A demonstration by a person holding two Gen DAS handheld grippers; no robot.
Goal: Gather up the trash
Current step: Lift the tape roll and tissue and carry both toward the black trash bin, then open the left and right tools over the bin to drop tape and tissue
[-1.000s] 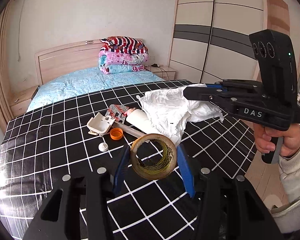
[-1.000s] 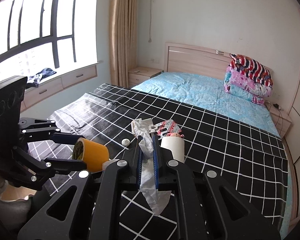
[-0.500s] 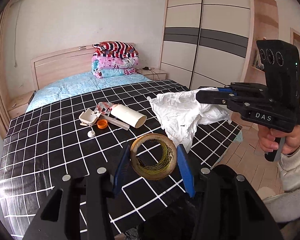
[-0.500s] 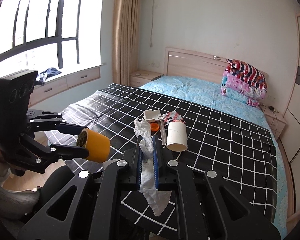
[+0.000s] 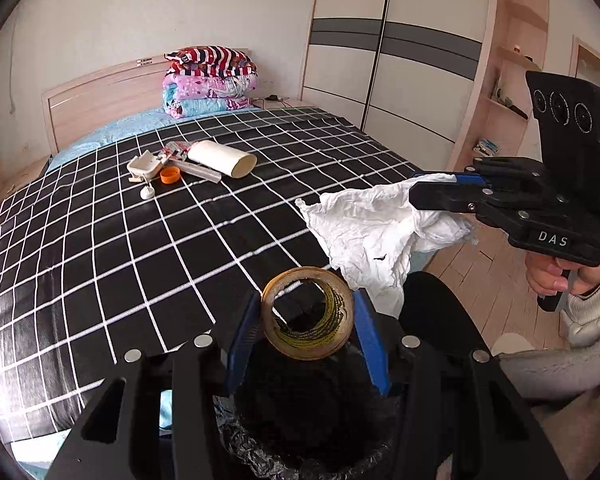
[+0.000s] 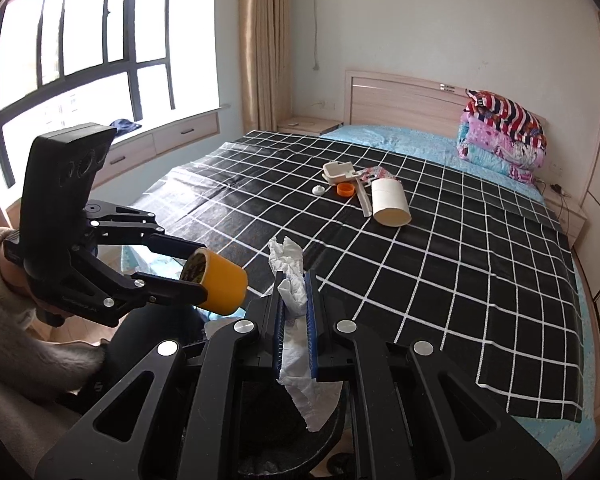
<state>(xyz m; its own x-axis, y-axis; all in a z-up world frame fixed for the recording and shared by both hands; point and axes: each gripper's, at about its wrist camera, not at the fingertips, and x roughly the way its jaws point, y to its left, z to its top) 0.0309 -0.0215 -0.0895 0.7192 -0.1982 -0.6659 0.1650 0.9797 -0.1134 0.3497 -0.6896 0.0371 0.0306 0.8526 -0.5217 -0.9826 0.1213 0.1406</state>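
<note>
My left tongs [image 5: 308, 316] tilt downward, clamped on the tape roll [image 5: 307, 313] above the black-lined bin [image 5: 300, 452] at the foot of the bed [image 5: 140, 240]. At three o'clock, my right tongs [image 6: 295, 320] pinch the crumpled white tissue [image 5: 372, 232], gripped by a sleeved hand [image 5: 560, 276]. Remaining trash, including a white tube [image 5: 222, 158] and an orange cap [image 5: 169, 175], lies on the bed at eleven o'clock.

Both wrist views face bed [image 5: 148, 240] from foot, sharing it.
</note>
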